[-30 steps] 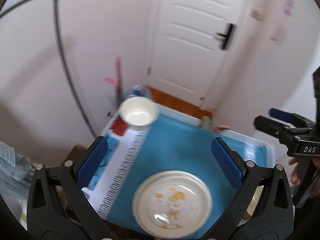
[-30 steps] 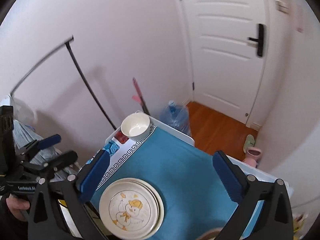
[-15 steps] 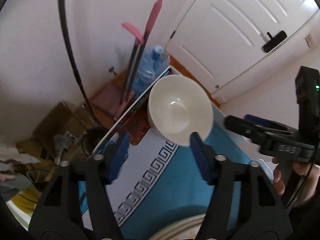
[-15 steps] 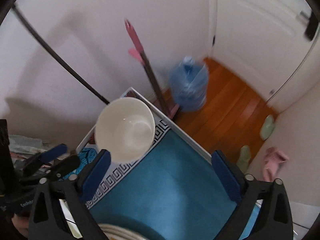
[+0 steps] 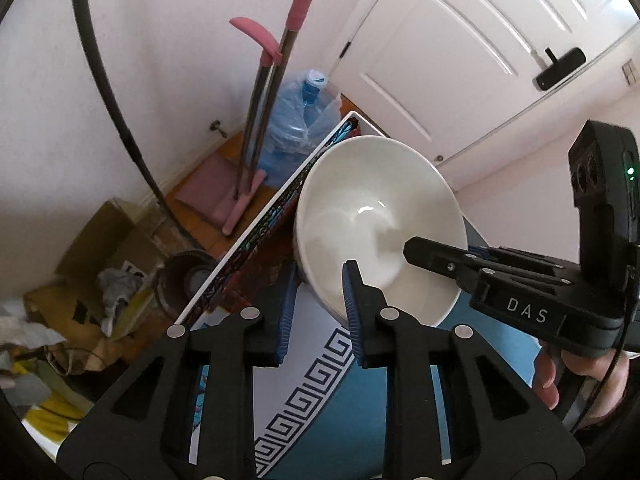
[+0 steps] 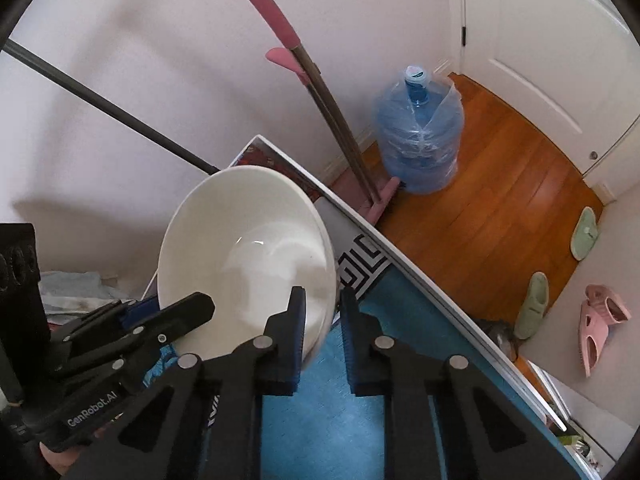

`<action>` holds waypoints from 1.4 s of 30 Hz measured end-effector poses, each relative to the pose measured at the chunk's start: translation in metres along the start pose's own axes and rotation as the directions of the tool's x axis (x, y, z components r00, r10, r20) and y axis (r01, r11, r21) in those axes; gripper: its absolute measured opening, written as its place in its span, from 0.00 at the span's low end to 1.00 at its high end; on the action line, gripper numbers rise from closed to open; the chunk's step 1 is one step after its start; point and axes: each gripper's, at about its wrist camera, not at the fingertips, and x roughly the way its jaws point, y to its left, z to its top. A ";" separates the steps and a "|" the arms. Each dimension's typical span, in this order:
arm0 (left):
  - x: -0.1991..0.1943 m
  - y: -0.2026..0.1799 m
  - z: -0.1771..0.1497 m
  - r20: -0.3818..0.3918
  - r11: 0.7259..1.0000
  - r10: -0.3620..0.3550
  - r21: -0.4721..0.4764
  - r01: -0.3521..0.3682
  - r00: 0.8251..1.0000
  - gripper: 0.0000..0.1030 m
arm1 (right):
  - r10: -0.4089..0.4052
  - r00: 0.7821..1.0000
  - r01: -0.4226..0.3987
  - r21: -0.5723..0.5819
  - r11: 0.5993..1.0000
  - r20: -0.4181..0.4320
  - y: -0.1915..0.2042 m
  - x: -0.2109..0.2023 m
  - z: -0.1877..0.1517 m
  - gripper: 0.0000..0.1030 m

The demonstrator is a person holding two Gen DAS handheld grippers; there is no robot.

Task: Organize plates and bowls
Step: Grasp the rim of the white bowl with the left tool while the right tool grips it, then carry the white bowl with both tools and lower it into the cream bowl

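A white bowl (image 5: 376, 216) stands empty at the far corner of the table, on the patterned border of the blue cloth (image 5: 344, 432). My left gripper (image 5: 318, 304) straddles its near rim, one pad inside and one outside; its jaws are closing and both pads look pressed to the wall. In the right wrist view the same bowl (image 6: 240, 248) has its right rim between the pads of my right gripper (image 6: 323, 320), which is shut on it. Each view shows the other gripper at the opposite rim: the right gripper (image 5: 436, 254) and the left gripper (image 6: 172, 308). No plates are in view.
The table's white edge (image 6: 400, 248) runs right behind the bowl. Beyond it, on the wooden floor, stand a blue water jug (image 6: 418, 136) and pink-handled mops (image 6: 320, 80). Slippers (image 6: 532, 304) lie to the right. A cardboard box with clutter (image 5: 108, 248) sits at the left.
Both grippers came down and forward from above the plates to the bowl. Their jaws went from wide open to closed around its rim. The plates have left both views.
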 end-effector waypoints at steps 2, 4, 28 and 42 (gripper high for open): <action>-0.001 -0.004 -0.001 0.004 1.000 0.018 0.024 -0.018 1.000 0.20 | -0.017 1.000 0.017 -0.012 1.000 0.005 0.004 0.000 -0.002 0.15; -0.003 -0.006 -0.002 0.011 0.999 0.028 0.041 -0.028 1.000 0.20 | -0.022 1.000 0.022 -0.017 1.000 0.009 0.007 -0.002 -0.004 0.15; -0.154 -0.112 -0.105 0.164 0.948 -0.048 0.319 -0.007 0.985 0.20 | -0.107 0.955 0.090 0.073 0.993 0.277 0.043 -0.165 -0.133 0.15; -0.181 -0.220 -0.257 0.015 0.859 -0.174 0.491 0.144 0.985 0.20 | -0.272 0.917 0.185 0.295 0.937 0.291 0.011 -0.252 -0.322 0.15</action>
